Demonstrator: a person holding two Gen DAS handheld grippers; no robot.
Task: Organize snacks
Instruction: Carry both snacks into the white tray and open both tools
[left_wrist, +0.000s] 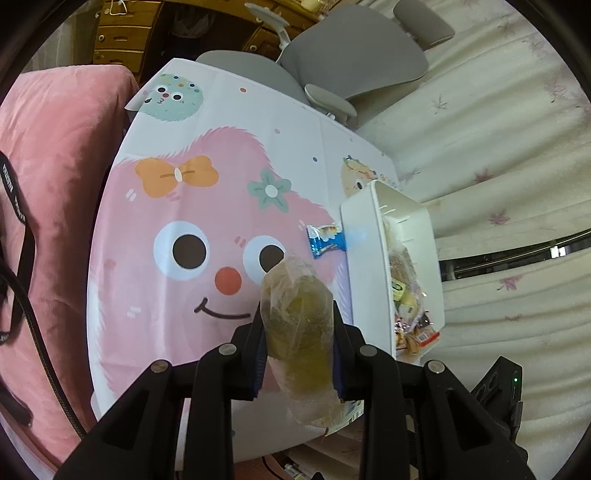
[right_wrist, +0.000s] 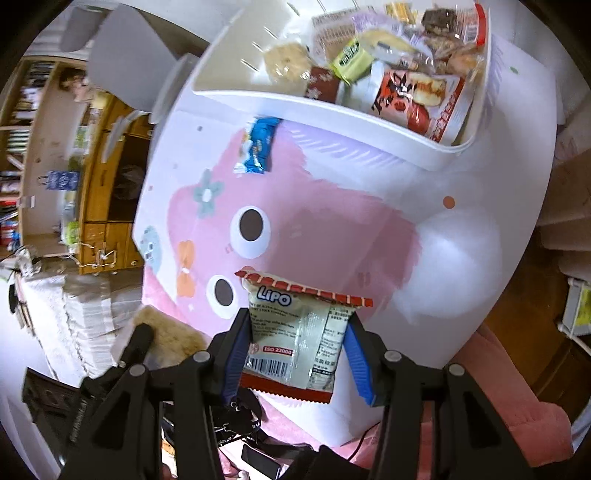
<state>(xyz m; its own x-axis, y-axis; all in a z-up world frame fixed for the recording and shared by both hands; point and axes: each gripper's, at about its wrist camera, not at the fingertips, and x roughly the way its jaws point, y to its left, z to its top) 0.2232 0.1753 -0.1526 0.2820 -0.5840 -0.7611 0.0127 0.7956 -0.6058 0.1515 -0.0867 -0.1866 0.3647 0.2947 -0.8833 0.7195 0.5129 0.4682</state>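
Observation:
My left gripper (left_wrist: 297, 314) is shut on a clear-wrapped greenish-brown pastry (left_wrist: 297, 325), held above the table with the pink cartoon cloth (left_wrist: 166, 229). The white bin (left_wrist: 364, 258) of snacks stands to its right. A blue snack packet (left_wrist: 327, 240) lies on the cloth against the bin's side. In the right wrist view, my right gripper (right_wrist: 295, 321) is shut on a white Lipo packet with red edges (right_wrist: 295, 332), held over the cloth (right_wrist: 332, 229). The bin (right_wrist: 332, 110) lies ahead, filled with several wrapped snacks, and the blue packet (right_wrist: 258, 144) rests beside it.
A grey office chair (left_wrist: 351, 62) stands behind the table. A pink cushion (left_wrist: 55, 184) with black straps sits to the left. Wooden drawers (left_wrist: 118, 33) are at the back, and floral bedding (left_wrist: 498, 147) is at the right. The other gripper's black body (right_wrist: 122, 365) shows at lower left.

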